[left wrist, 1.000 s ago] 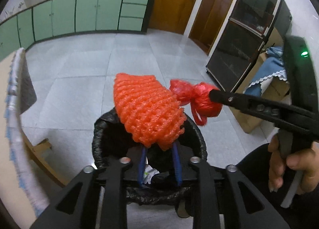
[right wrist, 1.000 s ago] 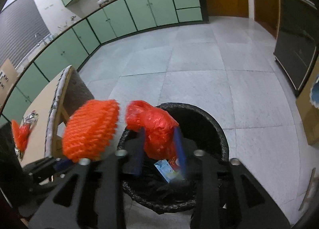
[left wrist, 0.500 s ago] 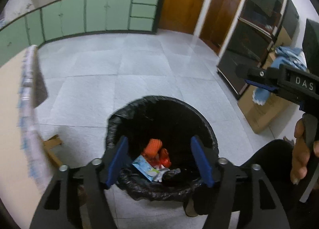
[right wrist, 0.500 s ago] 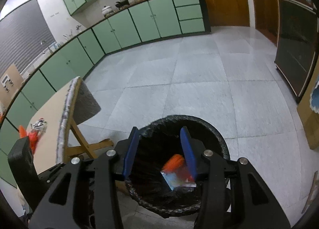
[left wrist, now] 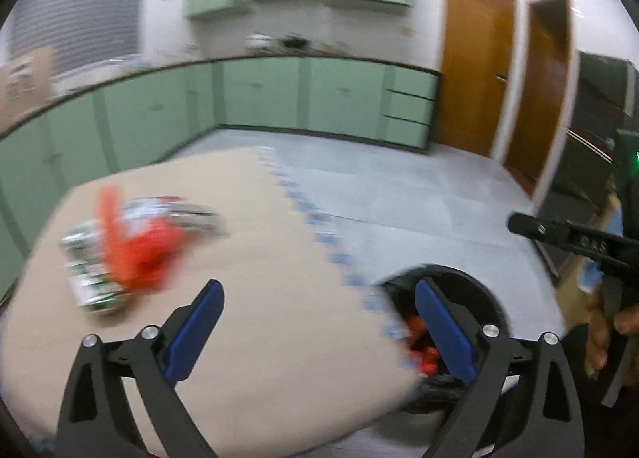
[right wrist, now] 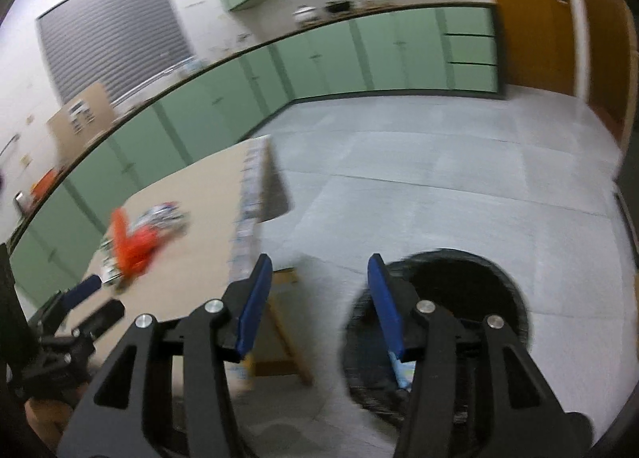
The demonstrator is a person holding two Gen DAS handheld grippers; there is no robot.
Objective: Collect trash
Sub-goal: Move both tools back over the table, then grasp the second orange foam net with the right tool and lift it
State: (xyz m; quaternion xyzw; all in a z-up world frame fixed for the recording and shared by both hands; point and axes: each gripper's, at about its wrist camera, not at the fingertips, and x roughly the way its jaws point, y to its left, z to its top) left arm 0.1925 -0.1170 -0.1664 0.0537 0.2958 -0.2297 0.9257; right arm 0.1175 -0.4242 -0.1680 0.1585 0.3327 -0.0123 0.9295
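Note:
My left gripper [left wrist: 317,322] is open and empty above the beige table [left wrist: 255,330]. A blurred pile of trash lies on the table to its left: an orange-red piece [left wrist: 135,246] on green-and-white wrappers [left wrist: 90,278]. The black-lined bin [left wrist: 471,290] stands on the floor at the table's right edge, with red and orange trash inside. My right gripper [right wrist: 317,298] is open and empty, between the table edge and the bin [right wrist: 459,290]. The trash pile [right wrist: 133,242] lies on the table [right wrist: 191,226] to its left.
Green cabinets [left wrist: 279,98] line the far wall. Wooden doors [left wrist: 475,70] stand at the right. The table's wooden leg [right wrist: 285,334] stands beside the bin. The grey tiled floor [right wrist: 439,186] stretches beyond. The right gripper also shows in the left wrist view [left wrist: 575,242].
Both grippers let go of the orange net and the red bag, which dropped into the bin. Both then swung left from over the bin toward the table. Both views are now blurred by motion.

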